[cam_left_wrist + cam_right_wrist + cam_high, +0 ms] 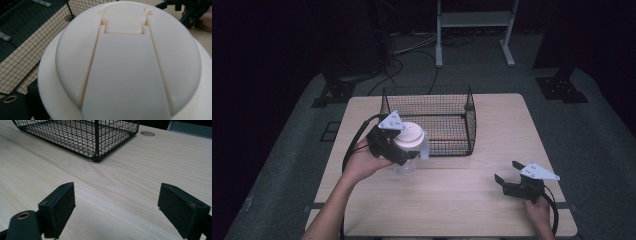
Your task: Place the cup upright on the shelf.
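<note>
Holding the clear plastic jar with the round white lid (408, 145), your left gripper (398, 148) had its black jaws pinching the jar from the side, up near the lid. You had the jar lifted a little off the pale wooden table (452, 200), just in front of the near left corner of the black wire basket (447, 107). From the left gripper view, the white lid (127, 62) sat very close to the camera, with the flip tab running down its middle. The jar stood almost straight up, with its lid on top. The basket lay just behind the jar and a bit to the right, so I think a short lift up and over the near wall would get the jar inside. Your left hand (362, 162) was the one right next to the basket. Your right gripper (508, 172) rested far off, near the right front of the table. Its black jaws were spread wide apart with nothing between them, and they pointed toward the basket corner (96, 157) across bare wood.
</note>
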`<control>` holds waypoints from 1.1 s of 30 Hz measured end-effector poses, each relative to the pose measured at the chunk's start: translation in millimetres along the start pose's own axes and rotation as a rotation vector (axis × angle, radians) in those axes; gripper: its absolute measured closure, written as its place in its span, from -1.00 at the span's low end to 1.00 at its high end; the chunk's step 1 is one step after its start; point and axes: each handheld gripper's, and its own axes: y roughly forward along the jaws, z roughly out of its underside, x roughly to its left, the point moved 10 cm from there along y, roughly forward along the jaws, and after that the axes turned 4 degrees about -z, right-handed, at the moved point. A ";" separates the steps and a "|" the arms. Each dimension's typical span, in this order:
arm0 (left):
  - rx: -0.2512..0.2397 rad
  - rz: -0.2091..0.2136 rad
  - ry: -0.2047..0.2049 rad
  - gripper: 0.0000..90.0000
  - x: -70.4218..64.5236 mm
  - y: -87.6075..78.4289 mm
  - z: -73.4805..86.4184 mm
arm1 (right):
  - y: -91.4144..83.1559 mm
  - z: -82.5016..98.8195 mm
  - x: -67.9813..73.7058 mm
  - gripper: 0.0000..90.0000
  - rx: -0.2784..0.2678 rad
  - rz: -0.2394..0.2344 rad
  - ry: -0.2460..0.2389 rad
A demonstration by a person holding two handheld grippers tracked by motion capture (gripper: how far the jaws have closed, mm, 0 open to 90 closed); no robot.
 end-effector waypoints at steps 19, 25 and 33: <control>0.035 -0.010 0.032 -0.86 22.1 15.9 -57.6 | -1.0 -1.4 -2.1 -0.70 -0.014 -0.003 0.024; 0.051 -0.008 0.038 -0.86 29.1 30.7 -68.9 | -1.4 -2.0 -4.6 -0.70 -0.023 -0.010 0.043; 0.033 0.015 0.019 -0.86 39.1 51.7 -80.6 | -2.3 -3.6 -7.5 -0.70 -0.040 -0.009 0.065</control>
